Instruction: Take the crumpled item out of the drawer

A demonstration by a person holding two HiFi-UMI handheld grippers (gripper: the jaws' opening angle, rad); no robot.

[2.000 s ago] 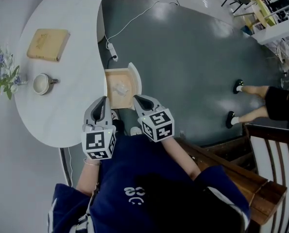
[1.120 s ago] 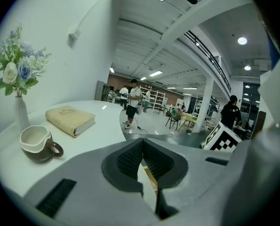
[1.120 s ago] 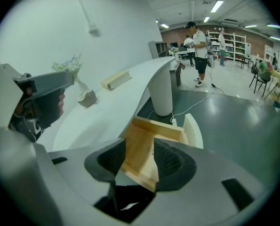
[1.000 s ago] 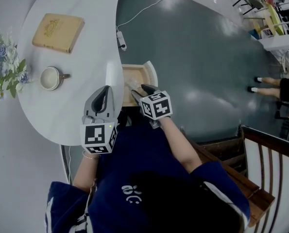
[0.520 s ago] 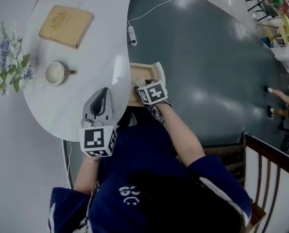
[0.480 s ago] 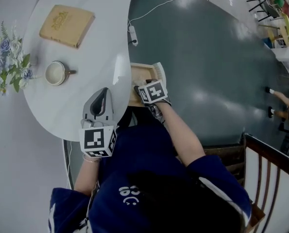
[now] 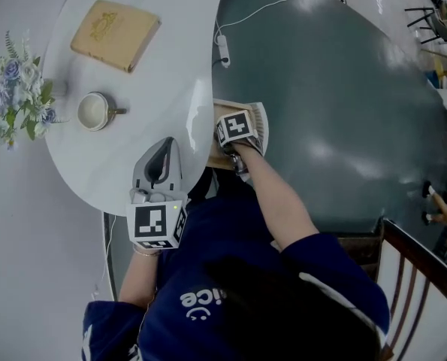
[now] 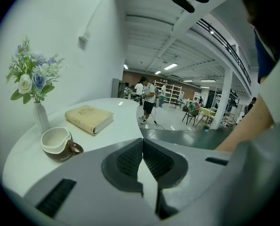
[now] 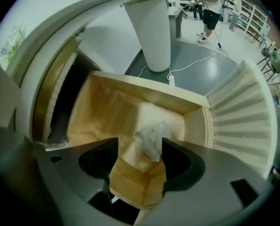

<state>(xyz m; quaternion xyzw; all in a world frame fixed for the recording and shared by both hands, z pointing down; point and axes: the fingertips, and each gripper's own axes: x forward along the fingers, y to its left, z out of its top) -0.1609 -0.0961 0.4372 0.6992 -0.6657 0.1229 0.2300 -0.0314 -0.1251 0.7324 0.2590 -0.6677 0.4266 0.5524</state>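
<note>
- White round table (image 7: 155,89): book (image 7: 116,34) at 11 o'clock, cup (image 7: 95,110) at 9, flowers (image 7: 24,96) beyond.
- Wooden drawer (image 9: 149,92) stands open at the table's 3 o'clock edge, with the crumpled item (image 9: 154,134) lying inside.
- Right gripper (image 9: 140,147): jaws opening, spread either side of the item.
- Left gripper (image 8: 142,157): fingers pressed together, empty, over the table.

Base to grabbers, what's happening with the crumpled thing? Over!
Left gripper shut, over table. Right gripper at open drawer, jaws opening, crumpled item between them, not pinched. Nothing seen in the way.
</note>
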